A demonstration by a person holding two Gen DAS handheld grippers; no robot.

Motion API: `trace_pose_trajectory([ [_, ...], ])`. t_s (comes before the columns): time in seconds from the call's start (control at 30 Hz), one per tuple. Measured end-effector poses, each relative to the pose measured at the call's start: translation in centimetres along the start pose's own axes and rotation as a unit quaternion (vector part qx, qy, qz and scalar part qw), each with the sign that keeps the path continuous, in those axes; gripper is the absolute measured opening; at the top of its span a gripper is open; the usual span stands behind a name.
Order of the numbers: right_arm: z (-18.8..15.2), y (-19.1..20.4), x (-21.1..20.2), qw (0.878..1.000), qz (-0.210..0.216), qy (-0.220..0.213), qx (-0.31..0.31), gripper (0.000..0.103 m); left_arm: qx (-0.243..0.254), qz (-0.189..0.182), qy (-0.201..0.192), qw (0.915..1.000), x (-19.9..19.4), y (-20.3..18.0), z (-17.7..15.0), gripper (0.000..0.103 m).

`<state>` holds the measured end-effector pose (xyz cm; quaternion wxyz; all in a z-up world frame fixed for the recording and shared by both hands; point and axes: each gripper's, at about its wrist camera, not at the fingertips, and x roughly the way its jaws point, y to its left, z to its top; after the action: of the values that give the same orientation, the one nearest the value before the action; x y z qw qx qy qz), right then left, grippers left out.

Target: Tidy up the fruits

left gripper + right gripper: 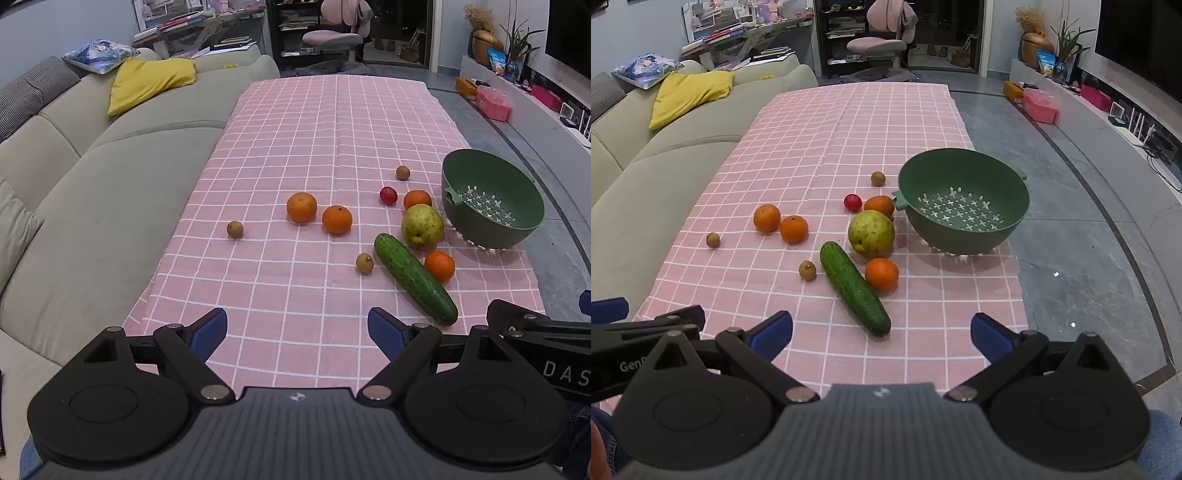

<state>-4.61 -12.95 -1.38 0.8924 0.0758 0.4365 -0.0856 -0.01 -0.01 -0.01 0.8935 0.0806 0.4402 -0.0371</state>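
Fruit lies scattered on a pink checked tablecloth (295,147) (849,122). A green colander bowl (517,173) (912,173) stands empty at the right. Beside it are a yellow-green pear (422,224) (871,232), a cucumber (415,278) (854,288), several oranges (301,207) (793,229), a small red fruit (388,195) (852,202) and three small brown fruits (235,229) (807,270). My left gripper (297,332) hangs open over the cloth's near edge, holding nothing. My right gripper (881,332) is open too, just short of the cucumber's near end.
A grey sofa (92,184) with a yellow cushion (147,83) runs along the table's left side. Bare grey floor (1071,240) lies to the right, with a low TV shelf (1108,110) beyond. The right gripper's body (546,332) shows at the left wrist view's right edge.
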Motion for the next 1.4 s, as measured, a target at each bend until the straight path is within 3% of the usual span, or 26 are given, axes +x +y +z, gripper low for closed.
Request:
trace_pose_trajectory([
  [1.4, 0.12, 0.25, -0.36, 1.0, -0.009, 0.002, -0.007, 0.099, -0.004, -0.005, 0.008, 1.0, 0.23, 0.21, 0.02, 0.099],
])
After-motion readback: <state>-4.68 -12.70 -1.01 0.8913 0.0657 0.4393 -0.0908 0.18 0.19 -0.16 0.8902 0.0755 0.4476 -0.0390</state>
